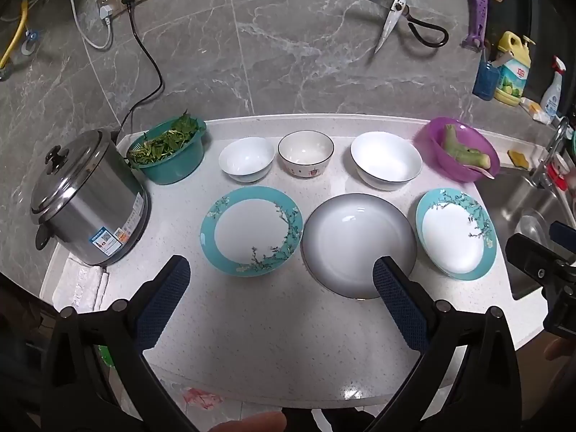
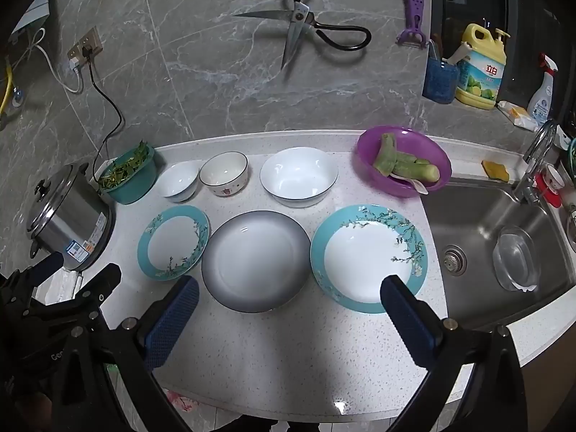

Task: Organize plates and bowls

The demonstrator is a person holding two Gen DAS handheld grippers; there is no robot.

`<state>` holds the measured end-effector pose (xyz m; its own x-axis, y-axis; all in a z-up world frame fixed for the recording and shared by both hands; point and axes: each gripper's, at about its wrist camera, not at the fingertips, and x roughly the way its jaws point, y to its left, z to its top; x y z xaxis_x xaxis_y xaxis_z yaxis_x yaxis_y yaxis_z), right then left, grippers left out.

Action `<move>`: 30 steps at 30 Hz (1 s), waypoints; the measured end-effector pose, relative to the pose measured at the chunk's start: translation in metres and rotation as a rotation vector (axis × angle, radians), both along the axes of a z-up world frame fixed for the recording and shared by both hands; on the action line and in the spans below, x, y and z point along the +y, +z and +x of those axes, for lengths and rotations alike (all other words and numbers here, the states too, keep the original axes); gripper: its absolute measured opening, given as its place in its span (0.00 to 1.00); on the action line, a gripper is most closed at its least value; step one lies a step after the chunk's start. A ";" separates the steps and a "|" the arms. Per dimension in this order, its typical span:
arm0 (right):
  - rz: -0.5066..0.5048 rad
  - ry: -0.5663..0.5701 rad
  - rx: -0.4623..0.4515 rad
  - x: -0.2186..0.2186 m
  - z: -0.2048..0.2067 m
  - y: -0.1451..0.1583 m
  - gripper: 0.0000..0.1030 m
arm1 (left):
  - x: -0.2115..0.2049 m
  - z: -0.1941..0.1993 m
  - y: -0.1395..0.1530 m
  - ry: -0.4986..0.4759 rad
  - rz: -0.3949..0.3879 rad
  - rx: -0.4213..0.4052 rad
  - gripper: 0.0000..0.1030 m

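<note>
Three plates lie in a front row on the white counter: a teal floral plate (image 1: 251, 230) (image 2: 173, 242) at left, a grey-rimmed plate (image 1: 358, 243) (image 2: 256, 260) in the middle, another teal floral plate (image 1: 455, 233) (image 2: 368, 257) at right. Behind them stand a small white bowl (image 1: 247, 158) (image 2: 179, 181), a patterned bowl (image 1: 305, 153) (image 2: 224, 172) and a large white bowl (image 1: 386, 165) (image 2: 298, 175). My left gripper (image 1: 280, 271) hovers open above the counter's front, and my right gripper (image 2: 289, 289) is open too. Both hold nothing.
A steel cooker (image 1: 84, 203) and a green basin of greens (image 1: 167, 149) stand at the left. A purple basin with peeled vegetables (image 2: 402, 160) sits beside the sink (image 2: 504, 237). Scissors (image 2: 306, 25) hang on the wall. The counter's front strip is bare.
</note>
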<state>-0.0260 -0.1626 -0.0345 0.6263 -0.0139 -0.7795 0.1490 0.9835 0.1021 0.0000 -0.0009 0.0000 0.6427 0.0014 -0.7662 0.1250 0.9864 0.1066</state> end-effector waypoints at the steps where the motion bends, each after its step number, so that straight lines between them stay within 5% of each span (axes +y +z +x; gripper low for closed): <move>1: -0.001 0.000 0.000 0.000 0.000 0.000 1.00 | 0.000 0.000 0.000 0.001 0.003 -0.003 1.00; 30: 0.003 0.005 0.015 -0.002 0.002 -0.005 1.00 | -0.002 0.003 -0.007 0.006 -0.023 0.020 1.00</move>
